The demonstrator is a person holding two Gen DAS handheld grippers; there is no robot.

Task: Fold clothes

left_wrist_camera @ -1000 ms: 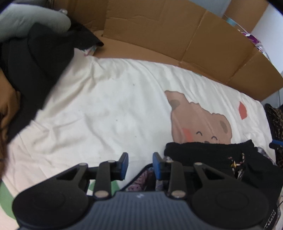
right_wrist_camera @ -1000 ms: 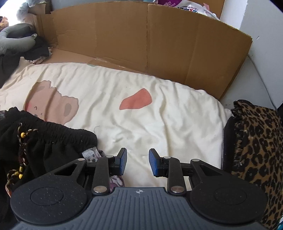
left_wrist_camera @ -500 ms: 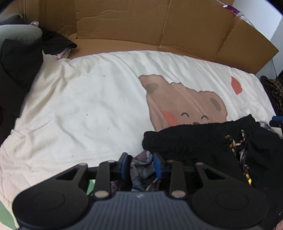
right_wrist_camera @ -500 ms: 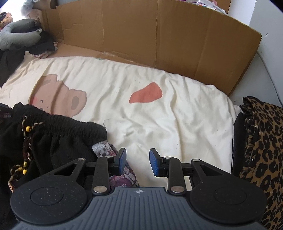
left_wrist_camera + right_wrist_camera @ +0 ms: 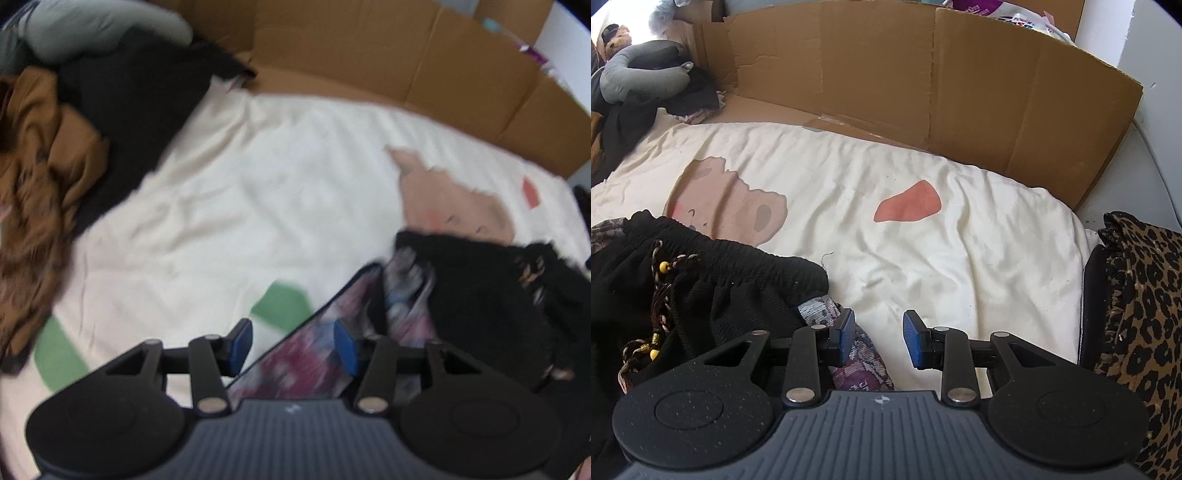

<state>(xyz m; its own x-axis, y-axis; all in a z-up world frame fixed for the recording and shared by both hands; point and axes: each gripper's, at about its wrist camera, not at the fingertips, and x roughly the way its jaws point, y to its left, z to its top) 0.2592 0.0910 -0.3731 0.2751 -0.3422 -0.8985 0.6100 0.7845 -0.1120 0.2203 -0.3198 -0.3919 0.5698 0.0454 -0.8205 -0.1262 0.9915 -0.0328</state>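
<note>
A flattened cardboard box [image 5: 923,92] stands as a wall along the far edge of the bed, its lower flap lying flat; on that flap, at the left end, only a corner of dark clothing rests. Behind its top edge a printed plastic bag [image 5: 997,11] pokes up.

The garment to be folded, a black skirt with an elastic waistband [image 5: 731,273] and a purple floral lining [image 5: 314,365], lies crumpled on the cream bear-print sheet [image 5: 886,258], at the near left of the right wrist view. A braided cord with yellow beads [image 5: 663,280] trails across its gathered front.

The left gripper [image 5: 293,345] has just been opening; its blue pads stand apart, with a stretched edge of the floral lining running between them (the view is blurred, and no pad can be seen pressing on it). The right gripper [image 5: 879,338] hangs with its jaws apart over bare sheet, its left finger just above the lining's corner, nothing clasped.

To the left, a heap crowds the sheet's edge: a brown patterned garment [image 5: 40,184], black clothing [image 5: 140,110], and a grey neck pillow [image 5: 639,77] on top. At the right edge lies a leopard-print fabric [image 5: 1137,314].
</note>
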